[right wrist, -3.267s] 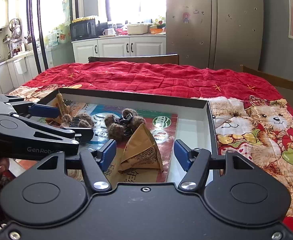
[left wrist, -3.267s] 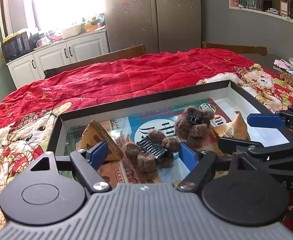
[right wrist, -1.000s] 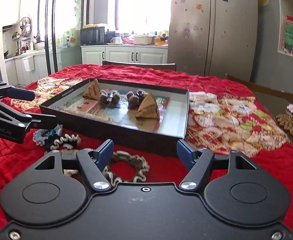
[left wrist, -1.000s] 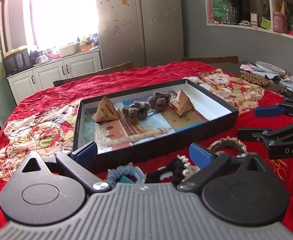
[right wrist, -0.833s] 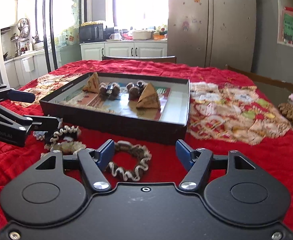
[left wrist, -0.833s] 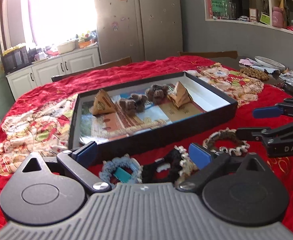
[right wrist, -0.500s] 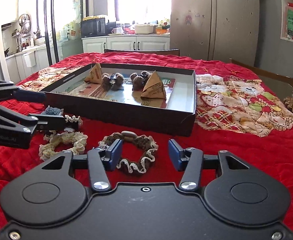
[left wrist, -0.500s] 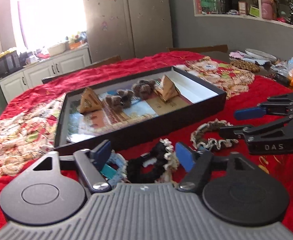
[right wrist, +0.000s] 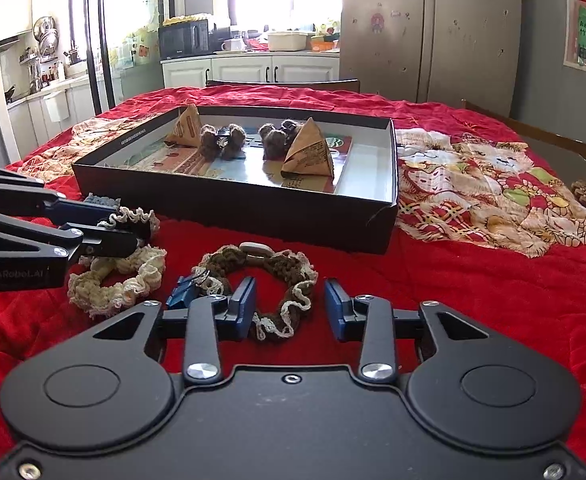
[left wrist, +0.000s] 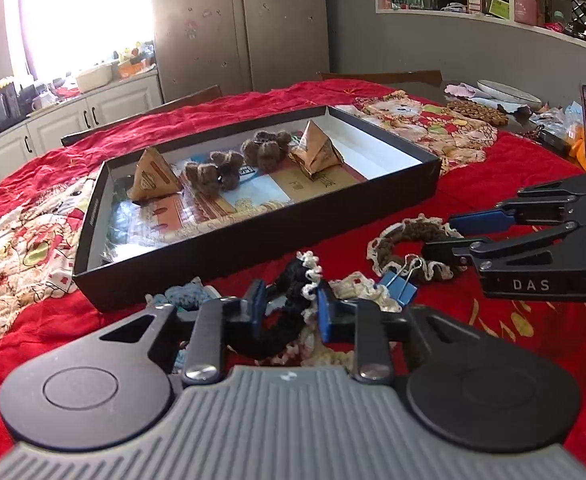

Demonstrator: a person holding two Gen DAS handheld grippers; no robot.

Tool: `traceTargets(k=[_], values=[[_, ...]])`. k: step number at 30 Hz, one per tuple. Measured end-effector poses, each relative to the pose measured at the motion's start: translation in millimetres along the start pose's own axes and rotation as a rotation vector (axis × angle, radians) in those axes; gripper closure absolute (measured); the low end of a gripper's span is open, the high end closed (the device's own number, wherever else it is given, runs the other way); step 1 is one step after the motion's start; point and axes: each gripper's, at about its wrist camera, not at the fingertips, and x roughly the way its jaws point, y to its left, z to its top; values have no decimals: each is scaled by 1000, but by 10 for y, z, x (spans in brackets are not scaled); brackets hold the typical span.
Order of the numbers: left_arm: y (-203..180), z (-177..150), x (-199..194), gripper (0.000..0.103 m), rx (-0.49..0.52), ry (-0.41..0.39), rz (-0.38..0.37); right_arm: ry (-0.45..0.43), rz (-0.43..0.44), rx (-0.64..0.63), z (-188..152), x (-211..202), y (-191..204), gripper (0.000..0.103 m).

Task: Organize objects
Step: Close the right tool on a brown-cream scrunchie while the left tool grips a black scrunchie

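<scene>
Red quilted cloth covers the table, with a kitchen and a tall fridge behind it. At 12 o'clock from both grippers lies a shallow black tray holding two folded paper pyramids and two brown fuzzy hair clips.

From the left wrist view, the left gripper is closing its blue pads on a black scrunchie with a cream frill; the scrunchie sits right between the pads, rising toward 12 o'clock, and both pads look to be touching it. Just at 3 o'clock of that gripper lies a cream scrunchie, with a blue binder clip beside it. A pale blue scrunchie peeks out at its 10 o'clock.

From the right wrist view, the right gripper is closing too, yet its jaws are apart. A brown scrunchie with a cream edge lies flat on the cloth; its near arc sits between the pads, close to the left pad, clear of the right one. The rest of the ring reaches toward 11 o'clock.
</scene>
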Motion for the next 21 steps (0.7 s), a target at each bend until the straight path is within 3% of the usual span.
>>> traceTargets(k=[6,10,21], values=[[10,5,-6,85,-10,6,-20,14,15,16,0,32,-10,77],[28,10,-24,88,-21,4,-22,21,3,23,1,48,-13,90],[76,48,-124,89,-44,-27,-25,-38,-14,-3,20,-69,14,94]])
